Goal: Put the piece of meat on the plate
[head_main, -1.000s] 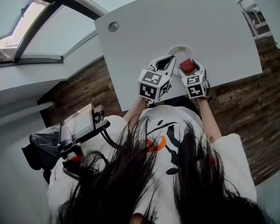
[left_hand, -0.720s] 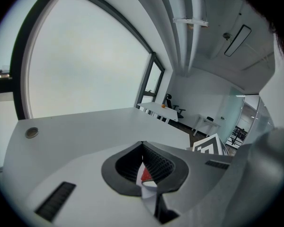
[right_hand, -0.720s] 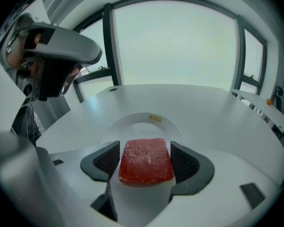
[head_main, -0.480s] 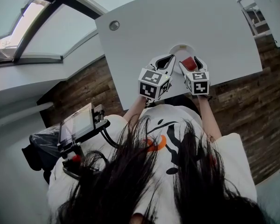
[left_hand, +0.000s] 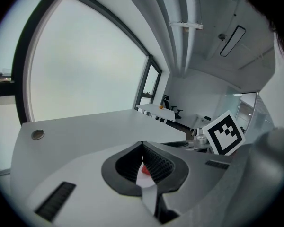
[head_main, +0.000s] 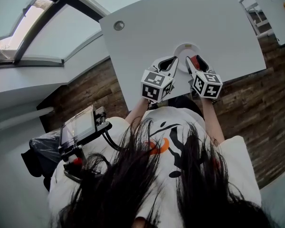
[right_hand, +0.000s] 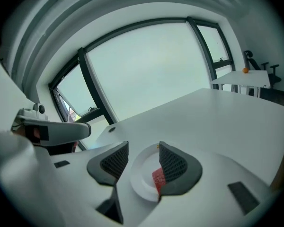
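A white plate (head_main: pixel 184 48) sits near the table's front edge, and the red piece of meat (head_main: pixel 194 61) lies on its right side. My right gripper (head_main: pixel 194 63) hovers just above it. In the right gripper view its jaws stand apart over the plate (right_hand: pixel 138 176) and have just been closing with nothing between the pads. The meat (right_hand: pixel 157 178) lies below, half hidden behind the right finger (right_hand: pixel 177 167). My left gripper (head_main: pixel 172 61) rests beside the plate. In its own view the left gripper (left_hand: pixel 142 144) has its tips touching, with a sliver of meat (left_hand: pixel 144 170) showing beyond them.
The white table (head_main: pixel 180 18) has a round cable hole (head_main: pixel 118 25) at its far left. Wooden floor (head_main: pixel 247 94) lies past the front edge. A device with a screen (head_main: pixel 78 126) hangs at the person's left side. Other desks and chairs (left_hand: pixel 168 109) stand far behind.
My right gripper has risen and rolled, its marker cube swinging right. Less of the red meat shows beside it. The left gripper has not moved.
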Available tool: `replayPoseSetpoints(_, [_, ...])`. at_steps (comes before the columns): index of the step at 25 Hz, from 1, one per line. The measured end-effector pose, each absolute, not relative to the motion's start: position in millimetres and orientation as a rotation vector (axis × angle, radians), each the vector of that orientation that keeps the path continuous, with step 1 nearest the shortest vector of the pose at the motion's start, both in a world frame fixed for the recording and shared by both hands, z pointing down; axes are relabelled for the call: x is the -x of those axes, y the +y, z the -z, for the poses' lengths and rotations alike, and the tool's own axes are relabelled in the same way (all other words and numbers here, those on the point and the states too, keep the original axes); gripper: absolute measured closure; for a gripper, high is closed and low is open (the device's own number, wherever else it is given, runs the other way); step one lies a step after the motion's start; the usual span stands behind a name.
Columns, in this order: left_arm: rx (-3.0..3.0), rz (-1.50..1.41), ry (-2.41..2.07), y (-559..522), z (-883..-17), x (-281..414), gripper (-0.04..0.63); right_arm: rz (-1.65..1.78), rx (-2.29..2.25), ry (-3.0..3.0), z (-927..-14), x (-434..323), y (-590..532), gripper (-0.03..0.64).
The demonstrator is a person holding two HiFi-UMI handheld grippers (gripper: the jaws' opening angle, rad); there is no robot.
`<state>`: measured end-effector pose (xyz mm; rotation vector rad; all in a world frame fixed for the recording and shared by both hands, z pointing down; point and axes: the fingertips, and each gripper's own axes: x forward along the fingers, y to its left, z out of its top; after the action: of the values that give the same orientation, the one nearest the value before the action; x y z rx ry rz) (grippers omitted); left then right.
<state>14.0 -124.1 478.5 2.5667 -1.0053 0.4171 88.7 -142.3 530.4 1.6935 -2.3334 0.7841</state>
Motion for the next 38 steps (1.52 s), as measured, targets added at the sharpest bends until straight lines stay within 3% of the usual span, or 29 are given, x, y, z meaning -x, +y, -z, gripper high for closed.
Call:
replayPoseSetpoints(2, [-2.572, -0.419, -1.001, -123, -479, -14, 0.589, -0.804, -1.714, -2.346, -526, -88, -141, 0.434])
replayPoseSetpoints(5, [-2.583, -0.421, -0.993, -123, -479, -16, 0.589, -0.838, -1.767, -2.353, -518, -91, -139, 0.571])
replayPoseSetpoints(9, [-2.597, -0.440, -0.975, -122, -480, -20, 0.589, -0.887, -1.786, -2.359, -512, -93, -135, 0.609])
replayPoseSetpoints(23, [-2.626, -0.490, -0.936, -112, -485, -14, 0.589, -1.014, -1.868, -2.365, -513, -84, -115, 0.609])
replayPoseSetpoints(30, [-2.613, -0.502, -0.789, -53, -525, 7, 0.589, -1.058, -1.994, -2.283, -536, -59, -44, 0.609])
replayPoseSetpoints(38, [-2.563, -0.517, -0.677, -43, -492, -46, 0.589, -1.187, -2.061, -2.123, -513, -107, -23, 0.609])
